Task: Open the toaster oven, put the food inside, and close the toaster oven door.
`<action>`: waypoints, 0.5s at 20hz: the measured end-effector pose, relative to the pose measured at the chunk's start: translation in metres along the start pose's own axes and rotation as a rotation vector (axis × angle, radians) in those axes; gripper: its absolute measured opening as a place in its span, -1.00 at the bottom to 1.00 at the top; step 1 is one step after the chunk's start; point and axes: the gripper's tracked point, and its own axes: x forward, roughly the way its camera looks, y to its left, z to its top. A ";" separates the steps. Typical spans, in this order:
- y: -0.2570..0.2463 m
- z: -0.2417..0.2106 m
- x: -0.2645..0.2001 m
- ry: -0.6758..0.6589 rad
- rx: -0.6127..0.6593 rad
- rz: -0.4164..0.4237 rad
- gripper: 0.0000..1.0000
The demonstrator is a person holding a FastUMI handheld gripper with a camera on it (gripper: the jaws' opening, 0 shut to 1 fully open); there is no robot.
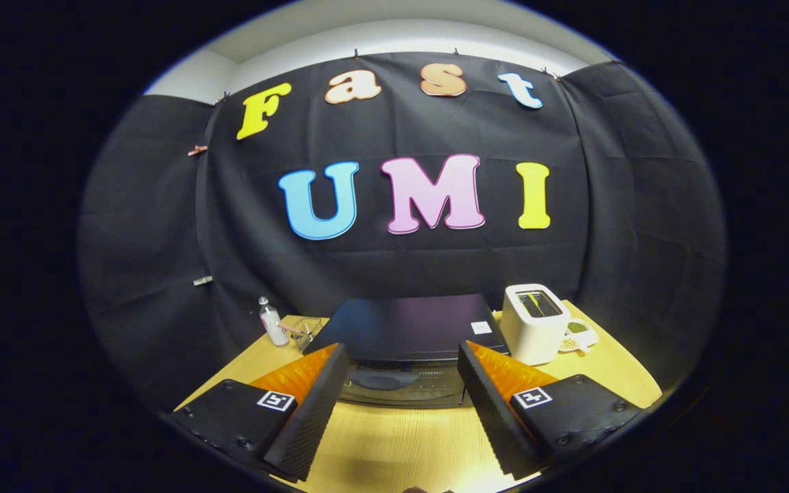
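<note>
**Fingers spread wide before the toaster oven**

The gripper (401,404) holds nothing, its fingers (309,411) set wide apart above the wooden worktop (394,445). The black toaster oven (408,339) stands just ahead, between the fingertips, door shut. Right of the oven sits a white toaster (535,322), with a small dish (578,334) of something green beyond it. Left of the oven stand a small bottle (272,322) and a clear container (305,331); its contents are unclear.

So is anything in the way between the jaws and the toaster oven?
Nothing visible. The gripper is open, and the toaster oven sits just ahead, with bare wooden table between. The white toaster stands off beside it.
</note>
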 end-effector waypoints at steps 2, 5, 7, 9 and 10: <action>-0.012 0.010 -0.006 -0.019 0.028 -0.025 0.99; -0.025 0.022 -0.008 -0.050 0.039 -0.053 0.96; -0.026 0.027 -0.009 -0.062 0.045 -0.060 0.96; -0.027 0.032 -0.012 -0.077 0.044 -0.062 0.96; -0.027 0.035 -0.012 -0.085 0.038 -0.064 0.96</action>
